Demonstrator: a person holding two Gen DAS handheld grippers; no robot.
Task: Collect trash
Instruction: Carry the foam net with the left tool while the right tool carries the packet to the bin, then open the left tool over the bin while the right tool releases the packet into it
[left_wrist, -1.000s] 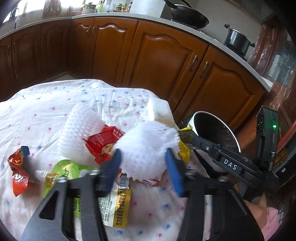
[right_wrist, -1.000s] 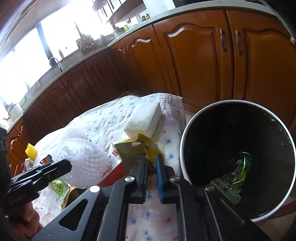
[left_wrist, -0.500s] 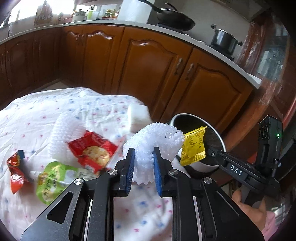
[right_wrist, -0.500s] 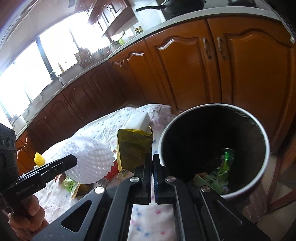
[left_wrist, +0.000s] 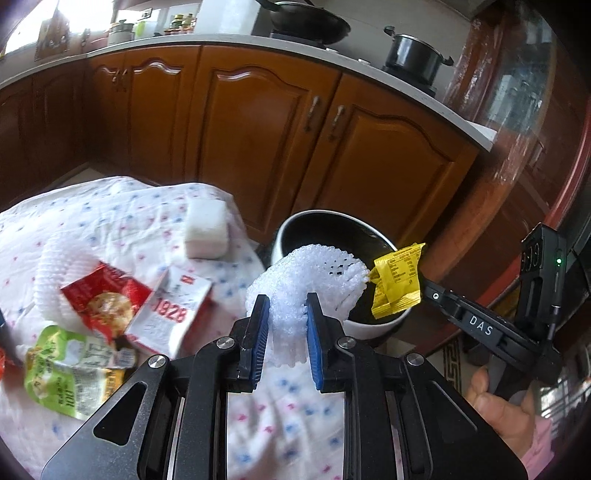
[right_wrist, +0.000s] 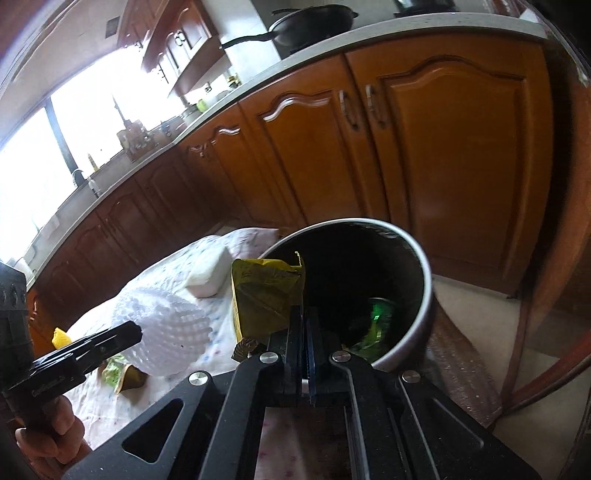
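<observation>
risks: i am carrying foam net (left_wrist: 310, 273) pinched in left gripper (left_wrist: 284, 325), yellow wrapper (right_wrist: 266, 295) clamped in right gripper (right_wrist: 304, 332), both nearing bin (right_wrist: 424, 288) rim; springy net may be catching there, spilling onto cloth (left_wrist: 110, 218).

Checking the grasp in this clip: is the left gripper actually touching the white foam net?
Touching. The left wrist view shows the left gripper with both blue pads pressed into the white foam net, which bulges out above and below them.
</observation>
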